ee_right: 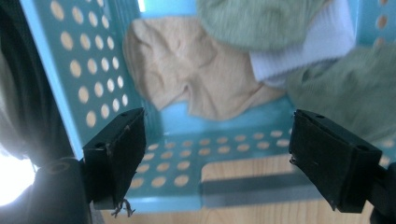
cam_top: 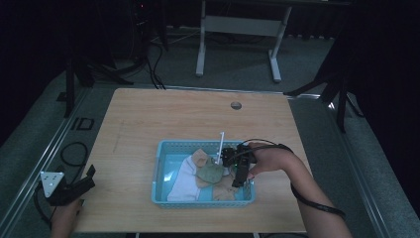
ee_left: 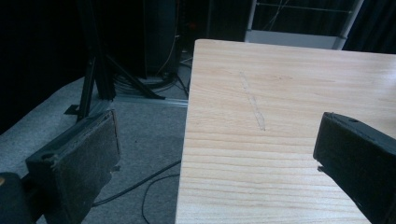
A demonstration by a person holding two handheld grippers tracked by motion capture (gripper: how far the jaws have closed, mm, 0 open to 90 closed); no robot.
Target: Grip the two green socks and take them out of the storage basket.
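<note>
Right gripper view: your right gripper [ee_right: 217, 163] stands wide, empty; the beige sock [ee_right: 187, 74] lies just ahead (inside the basket [ee_right: 70, 70]). Left gripper [ee_left: 215, 158] idles wide, well apart.

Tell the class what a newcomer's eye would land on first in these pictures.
The turquoise basket near the table's front edge stands out, holding beige, white and green cloths. The right hand-held gripper dips into its right end, jaws open and empty. The left hand-held gripper rests open at the table's front left corner.
</note>
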